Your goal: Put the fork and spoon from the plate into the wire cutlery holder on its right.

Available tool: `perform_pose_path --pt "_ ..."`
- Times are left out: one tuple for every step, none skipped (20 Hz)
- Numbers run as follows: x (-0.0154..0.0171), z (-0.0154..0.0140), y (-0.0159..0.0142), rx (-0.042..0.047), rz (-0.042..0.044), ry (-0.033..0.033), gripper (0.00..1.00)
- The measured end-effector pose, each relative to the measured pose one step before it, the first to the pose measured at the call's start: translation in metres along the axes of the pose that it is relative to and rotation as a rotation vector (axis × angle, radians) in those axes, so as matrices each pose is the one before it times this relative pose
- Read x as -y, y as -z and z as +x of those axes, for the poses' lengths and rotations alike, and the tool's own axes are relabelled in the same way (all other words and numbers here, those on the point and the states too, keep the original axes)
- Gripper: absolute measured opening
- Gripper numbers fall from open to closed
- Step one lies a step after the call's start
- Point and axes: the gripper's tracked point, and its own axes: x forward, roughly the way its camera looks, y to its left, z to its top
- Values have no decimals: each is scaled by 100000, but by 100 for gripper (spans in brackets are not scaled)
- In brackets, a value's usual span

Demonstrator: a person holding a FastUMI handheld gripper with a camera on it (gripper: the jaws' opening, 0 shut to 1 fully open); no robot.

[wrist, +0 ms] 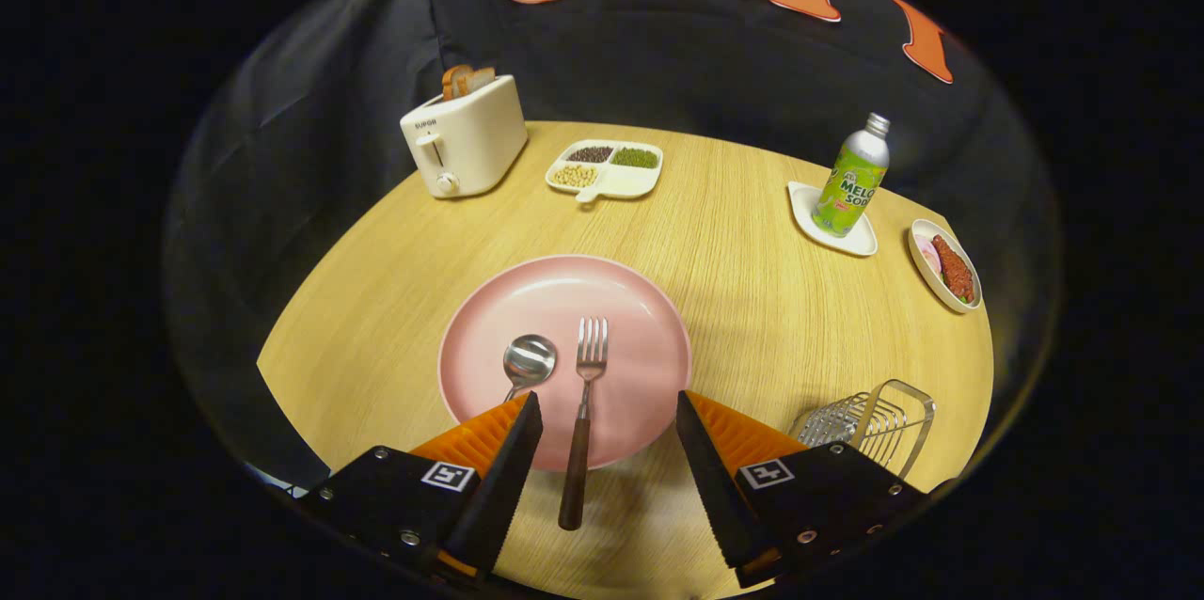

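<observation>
The table [771, 299] carried the pink plate [602, 299], placed centrally for access. The gripper [609, 445] was spread wide and held nothing, its fingers straddling the fork [581, 421], apparently to align a grasp on the handle overhanging the rim. The wire cutlery holder [870, 426] stood right, partly hidden behind one finger. The spoon [525, 363] lay left of the fork, its handle hidden by the other finger.

The claw [609, 450] is spread wide, holding nothing; its two fingers [499, 468] reach toward twelve o'clock, black toothed inner faces turned toward each other, orange ribbed backs outward
</observation>
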Motion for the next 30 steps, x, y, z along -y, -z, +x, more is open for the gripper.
perform_pose_path --pt "-404 237 441 -2747 -486 -585 83" --pt "-220 377 237 -2258 -299 -228 79" --pt "-174 579 238 -2037 -458 -84 75" --pt "-262 383 268 -2256 -445 -285 72" --pt "-111 396 435 -2243 -383 614 68" --pt "-38 403 331 -2420 -275 676 63" --pt "-71 368 433 -2675 -244 681 55" --pt "-27 245 302 -2321 -11 343 50" --pt "-91 169 -81 -954 344 459 44" --pt "41 232 124 -1470 39 719 40" --pt "-8 275 91 -1418 -102 328 32" --pt "39 137 106 -1826 -81 607 29" --pt "-31 164 59 -1518 354 422 23" --pt "-222 249 65 -1882 301 -1017 20" --pt "-288 83 -38 -1067 1226 -1106 15" --pt "-34 195 -312 681 1829 -488 12" --pt "102 -148 -88 159 1327 -419 9" --pt "10 -230 -246 749 1249 -632 7" --pt "146 -316 -295 1430 1381 80 6" --pt "101 -416 -427 1921 1401 -628 5" --pt "196 -481 -335 1792 1537 -210 5" --pt "250 -722 -178 1516 1487 -394 5" --pt "323 -667 -348 1566 1458 -71 5" --pt "333 -791 -199 1410 1291 -233 5" --pt "366 -908 -227 1113 1008 -70 5" --pt "203 -812 -228 1656 545 -430 5" --pt "235 -834 -330 1726 375 -136 5" --pt "248 -801 -276 1503 444 -242 5" --pt "331 -875 -239 778 843 -89 5" --pt "349 -892 -248 1173 1192 152 5"
